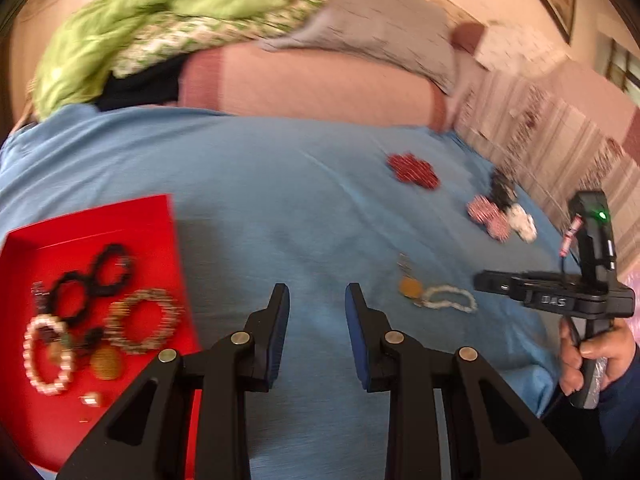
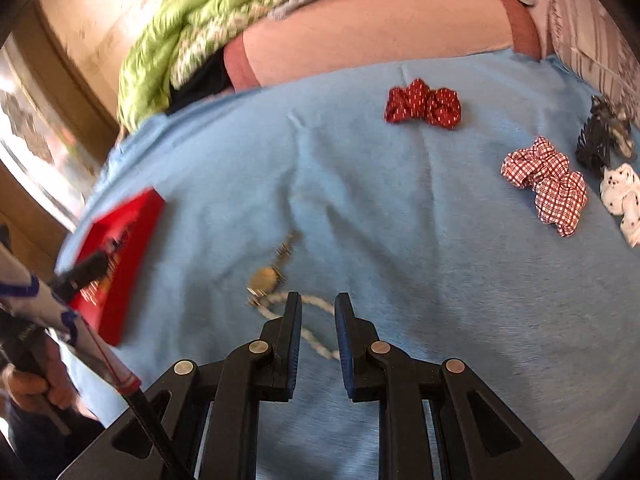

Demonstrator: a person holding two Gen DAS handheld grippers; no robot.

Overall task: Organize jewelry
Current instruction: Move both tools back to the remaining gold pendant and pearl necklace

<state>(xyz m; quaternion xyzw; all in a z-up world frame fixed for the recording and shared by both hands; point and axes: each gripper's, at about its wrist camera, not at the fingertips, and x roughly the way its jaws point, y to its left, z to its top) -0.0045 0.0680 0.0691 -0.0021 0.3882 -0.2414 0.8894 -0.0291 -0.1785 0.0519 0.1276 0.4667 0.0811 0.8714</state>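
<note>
We're working over the wide light-blue bedsheet [image 2: 400, 220], w/ the shallow red cardboard tray [image 1: 156, 216] at its left already holding several bracelets and a gold pendant, so we judge the sorting partly done. Step in hand, as we read it: picking up the white beaded bracelet [image 2: 316, 302] that lies on the sheet, well apart from the tray and just beside a round gold pendant on a short chain [image 2: 265, 278]. Right gripper [image 2: 318, 300] hovers over it, jaws spread a little w/ the bead strand running across the gap between them; nothing pinched yet. Left gripper [image 1: 318, 292] sits beside the tray, jaws spread wide, empty. In the left wrist view the bracelet [image 1: 450, 299] is a flattened loop, long axis approx left-right, one end toward the pendant. Next move prob. calls for lowering the right gripper so one strand sits between the pads, closing gently, then carrying it leftward to the tray. Beads are small, so they may slip.
</note>
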